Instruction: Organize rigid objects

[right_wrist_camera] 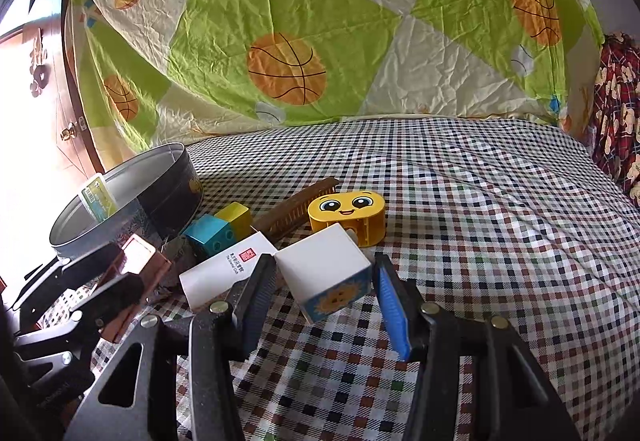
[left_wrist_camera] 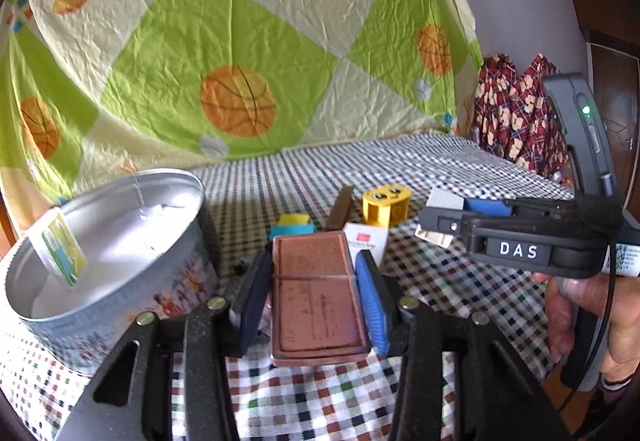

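Left claw (left_wrist_camera: pixel 316 293) squeezed tight on a flat brown box (left_wrist_camera: pixel 318 297), lifted a bit above the checked cloth (left_wrist_camera: pixel 460 301), round tin (left_wrist_camera: pixel 100 261) just to its left; right claw (right_wrist_camera: pixel 324 301) hugging a white block (right_wrist_camera: pixel 324 273) with a sun picture, smiley yellow block (right_wrist_camera: pixel 348 217) just ahead.

Shiny metal tin (left_wrist_camera: pixel 120 241), glossy plastic yellow block (right_wrist_camera: pixel 347 215), woven checked cloth (right_wrist_camera: pixel 480 241)
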The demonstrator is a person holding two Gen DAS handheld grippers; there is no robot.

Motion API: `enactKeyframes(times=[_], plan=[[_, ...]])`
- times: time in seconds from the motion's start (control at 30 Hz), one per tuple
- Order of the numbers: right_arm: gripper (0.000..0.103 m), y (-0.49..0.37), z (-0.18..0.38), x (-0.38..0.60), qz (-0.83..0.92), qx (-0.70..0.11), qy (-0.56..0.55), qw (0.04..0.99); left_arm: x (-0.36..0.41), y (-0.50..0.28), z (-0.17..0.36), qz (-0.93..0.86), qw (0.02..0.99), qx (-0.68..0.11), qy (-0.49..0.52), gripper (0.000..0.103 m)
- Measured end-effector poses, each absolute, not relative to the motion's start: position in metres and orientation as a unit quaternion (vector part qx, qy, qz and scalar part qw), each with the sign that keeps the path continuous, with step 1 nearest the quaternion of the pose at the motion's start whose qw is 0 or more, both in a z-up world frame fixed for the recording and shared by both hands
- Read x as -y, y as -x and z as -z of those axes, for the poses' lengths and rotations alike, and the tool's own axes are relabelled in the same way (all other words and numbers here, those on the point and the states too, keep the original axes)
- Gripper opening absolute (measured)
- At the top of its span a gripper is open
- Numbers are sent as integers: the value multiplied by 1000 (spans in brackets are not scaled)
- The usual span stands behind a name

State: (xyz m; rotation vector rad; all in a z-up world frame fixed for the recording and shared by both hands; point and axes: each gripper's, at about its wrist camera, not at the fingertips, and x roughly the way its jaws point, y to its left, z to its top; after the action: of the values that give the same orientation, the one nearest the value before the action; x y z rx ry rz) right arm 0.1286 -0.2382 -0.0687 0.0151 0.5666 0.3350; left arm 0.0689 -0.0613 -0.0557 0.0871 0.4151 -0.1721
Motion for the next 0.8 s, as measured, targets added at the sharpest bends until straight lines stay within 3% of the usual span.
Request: enactKeyframes(times=[0.8], plan=[[52, -115, 65, 238, -132, -239, 3, 962, 28, -64, 45, 15, 989, -144, -11, 43]])
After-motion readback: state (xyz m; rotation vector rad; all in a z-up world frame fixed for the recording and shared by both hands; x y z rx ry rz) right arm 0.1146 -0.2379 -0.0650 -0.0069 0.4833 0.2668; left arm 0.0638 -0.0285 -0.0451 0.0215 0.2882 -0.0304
